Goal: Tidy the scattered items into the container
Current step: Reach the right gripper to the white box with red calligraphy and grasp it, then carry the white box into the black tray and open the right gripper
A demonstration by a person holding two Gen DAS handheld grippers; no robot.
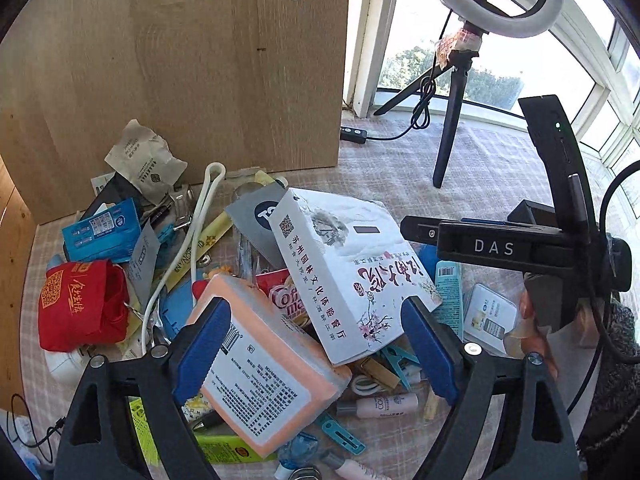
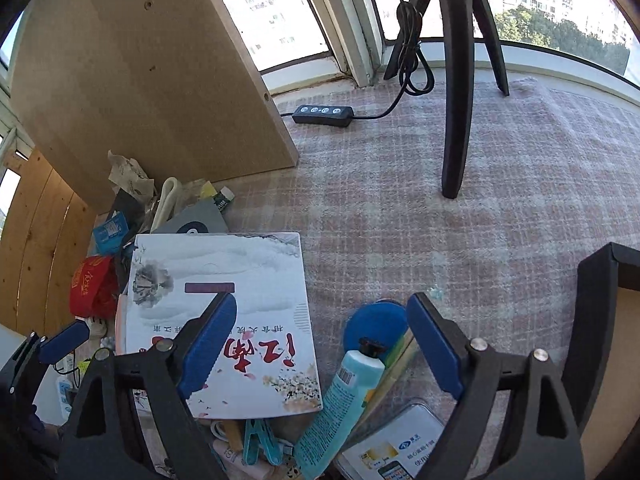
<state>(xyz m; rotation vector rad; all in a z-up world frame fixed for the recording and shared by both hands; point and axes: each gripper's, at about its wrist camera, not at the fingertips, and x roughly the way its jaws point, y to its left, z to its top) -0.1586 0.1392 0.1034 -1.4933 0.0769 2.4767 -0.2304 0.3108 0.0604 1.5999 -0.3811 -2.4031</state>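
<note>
My left gripper [image 1: 316, 348] is spread wide over the pile, one pad above the orange pack [image 1: 272, 376], the other at the edge of the white box [image 1: 348, 268]. My right gripper [image 2: 320, 346] is also spread, empty, above the teal tube [image 2: 340, 404]. The black container [image 2: 600, 320] sits at the right, well apart from the pile.

Both wrist views angled down, close over clutter pile. Left from pile's left side, right further right. Shared: white tissue box [image 1: 340, 264] [image 2: 224, 320], tripod [image 1: 448, 128] [image 2: 456, 80].
</note>
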